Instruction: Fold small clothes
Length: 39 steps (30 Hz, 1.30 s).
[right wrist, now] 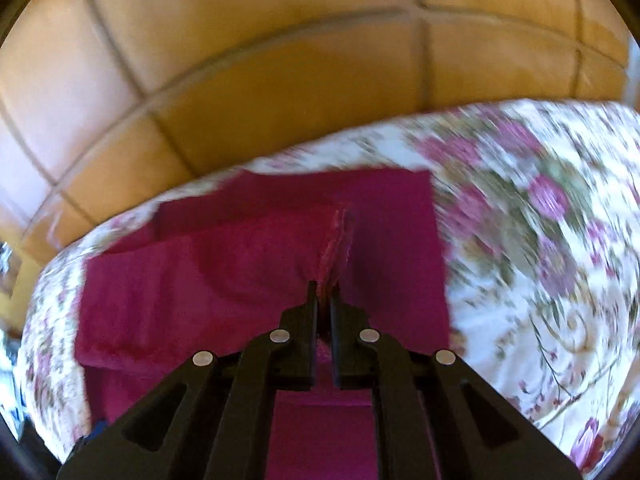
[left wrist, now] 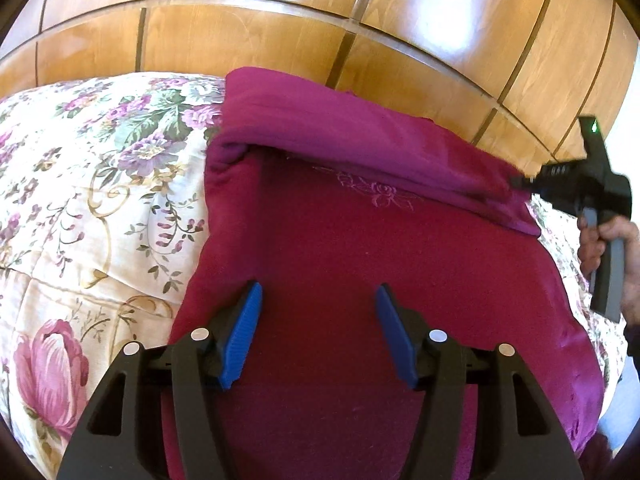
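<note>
- A bed covered by a cream quilt [left wrist: 92, 184] printed with purple and pink flowers, green leaves and gold scrolls; stitched seams cross it.
- Behind the bed stands a headboard [left wrist: 248, 36] of glossy honey-coloured wood, split into rectangular panels by dark grooves.
- Bright patches of light [left wrist: 452, 12] glare off the upper panels.
- In the right wrist view the same wood panels [right wrist: 280, 80] and quilt [right wrist: 540, 208] appear blurred.
</note>
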Tool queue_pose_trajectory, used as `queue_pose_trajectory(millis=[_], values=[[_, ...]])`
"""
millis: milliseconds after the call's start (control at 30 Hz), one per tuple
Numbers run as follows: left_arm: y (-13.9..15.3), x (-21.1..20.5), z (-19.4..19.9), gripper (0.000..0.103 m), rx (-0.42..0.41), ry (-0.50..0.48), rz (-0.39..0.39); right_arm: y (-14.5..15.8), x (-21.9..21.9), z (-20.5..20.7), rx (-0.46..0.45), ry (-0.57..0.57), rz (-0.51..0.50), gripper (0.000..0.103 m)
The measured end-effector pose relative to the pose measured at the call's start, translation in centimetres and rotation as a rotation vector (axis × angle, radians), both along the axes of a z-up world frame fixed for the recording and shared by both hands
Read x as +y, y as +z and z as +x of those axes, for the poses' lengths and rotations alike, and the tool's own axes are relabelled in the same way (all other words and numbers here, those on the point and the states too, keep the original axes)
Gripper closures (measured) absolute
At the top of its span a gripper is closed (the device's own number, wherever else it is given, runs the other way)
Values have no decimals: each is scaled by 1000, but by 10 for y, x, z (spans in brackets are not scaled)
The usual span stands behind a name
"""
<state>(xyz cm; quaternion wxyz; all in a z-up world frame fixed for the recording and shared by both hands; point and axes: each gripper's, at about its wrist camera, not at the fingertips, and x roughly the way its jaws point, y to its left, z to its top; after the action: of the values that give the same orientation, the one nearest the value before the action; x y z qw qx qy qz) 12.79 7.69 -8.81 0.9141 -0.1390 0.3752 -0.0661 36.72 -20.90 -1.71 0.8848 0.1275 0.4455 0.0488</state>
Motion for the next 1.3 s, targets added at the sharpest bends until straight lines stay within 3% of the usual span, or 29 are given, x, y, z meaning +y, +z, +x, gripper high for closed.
queue_pose_trajectory(millis=[167,233,267,400,567,700,800,833,967,1133,1300], values=[[4,-4,3,44,20,0,12,-27,-16,-3,45,-31,6,97],[12,-9,5,44,50,-4,46,-23,-19,-6,40,-34,26,74],[17,-10,7,44,53,-7,56,-21,-20,-8,33,-34,35,57],[47,-8,17,44,-26,-3,56,8,-20,-25,-67,-20,12,56],[67,-2,67,44,-68,36,64,25,10,-27,-127,68,-21,55],[50,2,110,44,18,44,100,0,35,-13,-82,108,-95,55],[15,4,121,44,109,18,115,-36,39,-18,-27,113,-136,54],[11,5,118,44,78,16,111,-42,42,-29,-98,124,-168,54],[24,9,114,44,87,41,81,-45,41,-35,-125,119,-175,53],[57,14,113,44,-3,49,36,-47,39,-36,-137,117,-170,53],[67,29,163,44,18,117,-5,-47,41,-37,-143,115,-170,52]])
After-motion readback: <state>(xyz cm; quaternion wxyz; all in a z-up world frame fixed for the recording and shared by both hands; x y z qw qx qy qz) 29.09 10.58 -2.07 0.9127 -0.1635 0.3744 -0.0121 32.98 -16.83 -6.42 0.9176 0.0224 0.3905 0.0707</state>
